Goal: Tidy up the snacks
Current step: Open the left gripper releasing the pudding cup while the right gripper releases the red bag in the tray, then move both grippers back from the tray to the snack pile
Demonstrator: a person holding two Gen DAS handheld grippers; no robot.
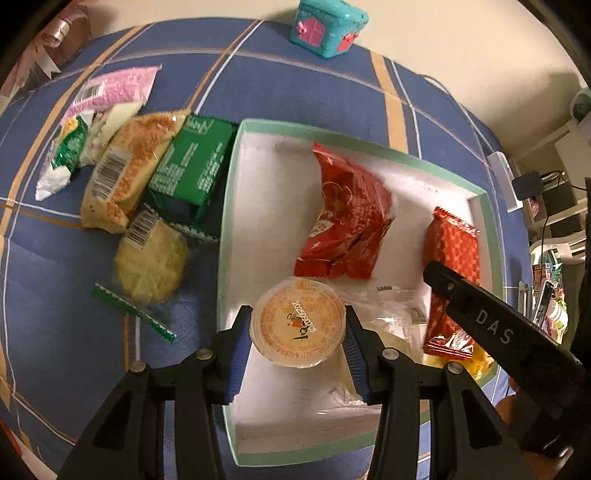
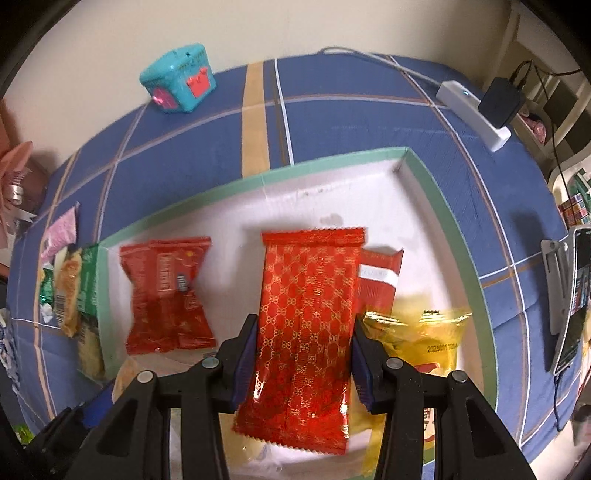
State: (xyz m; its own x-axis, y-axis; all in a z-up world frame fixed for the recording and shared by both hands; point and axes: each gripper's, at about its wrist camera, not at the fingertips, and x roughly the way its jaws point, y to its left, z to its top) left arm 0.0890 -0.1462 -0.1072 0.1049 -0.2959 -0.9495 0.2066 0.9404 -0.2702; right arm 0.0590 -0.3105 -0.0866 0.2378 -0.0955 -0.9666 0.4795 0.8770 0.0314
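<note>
My left gripper is shut on a round orange jelly cup, held over the near end of a white box with a green rim. The right gripper is shut on a long red gold-patterned packet above the same box; it also shows as a black arm at the right of the left wrist view. In the box lie a red crinkled packet, clear wrappers, a red-and-white packet and yellow packets.
Loose snacks lie left of the box on the blue checked tablecloth: a green packet, an orange-crumb packet, a round pale biscuit, a pink packet. A teal toy house stands far back. A white power strip lies at the right.
</note>
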